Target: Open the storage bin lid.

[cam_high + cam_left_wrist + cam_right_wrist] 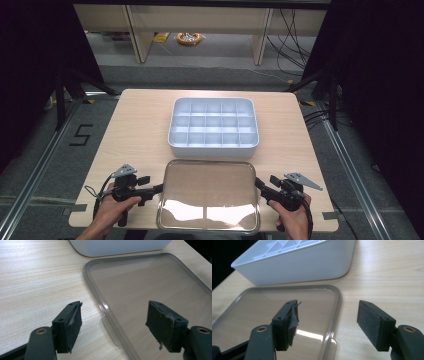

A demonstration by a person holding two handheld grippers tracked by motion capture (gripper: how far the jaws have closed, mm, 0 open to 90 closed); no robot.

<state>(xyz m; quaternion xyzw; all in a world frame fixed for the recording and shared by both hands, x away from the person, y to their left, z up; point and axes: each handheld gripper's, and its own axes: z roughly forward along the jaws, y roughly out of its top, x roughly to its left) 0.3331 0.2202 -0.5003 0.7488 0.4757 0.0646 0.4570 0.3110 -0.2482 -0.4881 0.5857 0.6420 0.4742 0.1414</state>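
1. The high view shows the clear lid (207,195) flat on the table (135,130), at its near edge. The white box (214,122) with its grid of compartments sits just beyond the lid, near the table's centre.
2. The left gripper (159,189) lies at the lid's left edge and the right gripper (258,184) at its right edge, each held by a hand.
3. The left gripper view shows the left gripper (113,320) spread wide and holding nothing. Its jaws straddle the lid (150,290) rim, where a small tab (110,331) projects onto the table.
4. The right gripper view shows the right gripper (328,316) equally wide apart and empty, straddling the lid (274,307) rim. The box (299,265) wall stands beyond the lid.
5. The table is pale wood grain. Beyond it lie grey floor, a "5" marking (81,134), dark curtains and cables (292,42).
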